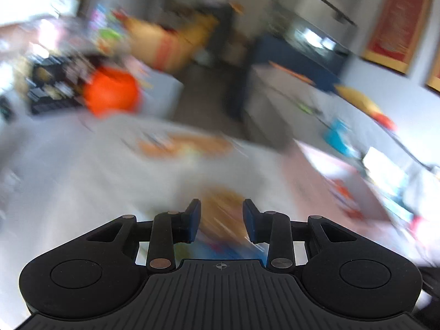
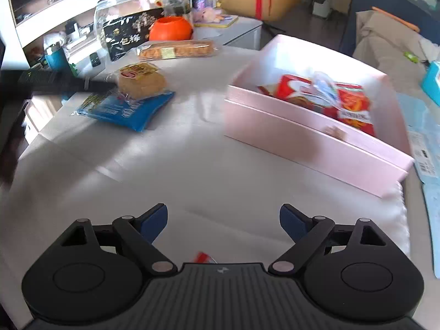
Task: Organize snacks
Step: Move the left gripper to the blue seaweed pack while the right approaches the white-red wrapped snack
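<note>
The left-wrist view is heavily smeared. The left gripper [image 1: 221, 220] has its fingers narrowed to a modest gap, and a tan, round-looking packet [image 1: 224, 213] sits between the blue pads [image 1: 192, 221]. Whether the pads press on it cannot be told through the blur. Beneath that packet a patch of blue wrapper [image 1: 220, 250] shows. Further ahead on the white table [image 1: 68, 165] lies a long orange-brown packet [image 1: 184, 144], with an orange pot [image 1: 111, 93] beyond it at the left.

The right-wrist view is sharper. Reading left to right:

- A dark arm-like shape [image 2: 66, 82] reaches in from the left edge toward the snack pile.
- A blue bag [image 2: 129, 110] lies flat on the white tablecloth [image 2: 192, 165]; a round tan bun in clear wrap [image 2: 141, 81] rests on top of it.
- Behind them stand a black box with white lettering [image 2: 129, 35], a glass jar [image 2: 121, 8] and the orange pot [image 2: 170, 29].
- A long pack of biscuits [image 2: 176, 49] lies just in front of the pot.
- The right gripper [image 2: 223, 221] hangs over bare cloth with its fingers spread wide and nothing between them. A small red scrap [image 2: 203, 258] shows at its body's near edge.
- A pink box [image 2: 302, 143] sits open at the right, well apart from the snack pile. Inside lies a red packet [image 2: 346, 107] with a clear wrapper [image 2: 324, 88] over it, plus a small brown piece [image 2: 334, 132] against the front wall.
- Light-blue sheets [image 2: 423, 143] lie beyond the box at the far right.
</note>
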A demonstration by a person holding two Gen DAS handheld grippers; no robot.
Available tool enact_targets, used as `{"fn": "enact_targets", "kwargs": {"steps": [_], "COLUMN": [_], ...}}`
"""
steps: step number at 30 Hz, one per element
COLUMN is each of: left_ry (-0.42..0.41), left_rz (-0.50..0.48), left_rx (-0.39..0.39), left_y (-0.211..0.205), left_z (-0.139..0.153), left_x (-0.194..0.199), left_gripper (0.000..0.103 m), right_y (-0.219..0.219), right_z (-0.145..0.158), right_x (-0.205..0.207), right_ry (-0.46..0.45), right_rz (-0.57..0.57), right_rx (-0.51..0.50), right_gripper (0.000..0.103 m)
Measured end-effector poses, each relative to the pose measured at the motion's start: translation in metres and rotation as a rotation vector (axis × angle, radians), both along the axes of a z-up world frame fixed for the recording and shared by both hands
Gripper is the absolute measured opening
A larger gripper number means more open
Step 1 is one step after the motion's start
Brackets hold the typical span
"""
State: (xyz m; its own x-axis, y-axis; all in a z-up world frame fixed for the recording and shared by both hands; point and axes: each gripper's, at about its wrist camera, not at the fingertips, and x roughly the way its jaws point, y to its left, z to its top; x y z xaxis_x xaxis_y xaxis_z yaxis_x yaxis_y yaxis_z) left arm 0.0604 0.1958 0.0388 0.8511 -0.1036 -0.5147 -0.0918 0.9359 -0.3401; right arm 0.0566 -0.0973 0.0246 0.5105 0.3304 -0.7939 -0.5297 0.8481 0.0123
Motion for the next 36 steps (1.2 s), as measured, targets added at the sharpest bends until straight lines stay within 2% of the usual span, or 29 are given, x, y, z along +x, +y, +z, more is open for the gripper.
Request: {"fn": "enact_targets", "kwargs": {"steps": [2, 3, 6, 8, 12, 14, 18, 21, 23, 26, 31, 36], "left_ry": [0.025, 0.045, 0.115, 0.122, 0.159, 0.185, 0.208, 0.216, 0.209, 0.186, 0.181, 0.197], "left_rz": [0.060, 0.061, 0.009, -0.027, -0.119, -0.163, -0.250, -0.279, -0.272, -0.246, -0.231, -0.215], "left_rx": [0.025, 0.010, -0.037, -0.026, -0.083, -0.078, -0.035, -0.005, 0.064, 0.129, 0.180, 0.210], "left_y": [0.013, 0.019, 0.022, 0.014, -0.005, -0.018, -0.048, -0.061, -0.071, -0.081, -0.096, -0.105], "left_z": [-0.006, -0.011, -0.028, -0.032, -0.032, -0.032, -0.033, -0.032, -0.028, -0.021, -0.016, -0.017], "left_x": [0.018, 0.025, 0.038, 0.031, 0.011, 0.000, -0.022, -0.030, -0.033, -0.033, -0.024, -0.018], "left_gripper": [0.037, 0.037, 0.036, 0.036, 0.036, 0.036, 0.037, 0.038, 0.038, 0.038, 0.038, 0.038], "right_y": [-0.007, -0.010, -0.013, -0.014, -0.010, -0.010, -0.009, -0.010, -0.013, -0.021, -0.037, -0.049], "right_z": [-0.001, -0.002, -0.006, -0.008, -0.017, -0.019, -0.019, -0.019, -0.017, -0.012, -0.010, -0.016], "right_x": [-0.003, -0.004, -0.005, -0.004, -0.001, 0.000, -0.001, -0.004, -0.008, -0.019, -0.040, -0.051], "right_ry": [0.004, 0.010, 0.019, 0.019, 0.025, 0.027, 0.026, 0.022, 0.017, 0.010, 0.040, 0.023], "right_rz": [-0.008, -0.012, -0.030, -0.041, -0.072, -0.082, -0.085, -0.079, -0.072, -0.043, 0.034, 0.040], "right_rx": [0.014, 0.022, 0.034, 0.033, 0.013, 0.017, 0.029, 0.025, 0.020, 0.020, 0.016, 0.004], "right_gripper": [0.089, 0.089, 0.089, 0.089, 0.089, 0.090, 0.090, 0.090, 0.090, 0.090, 0.090, 0.092]}}
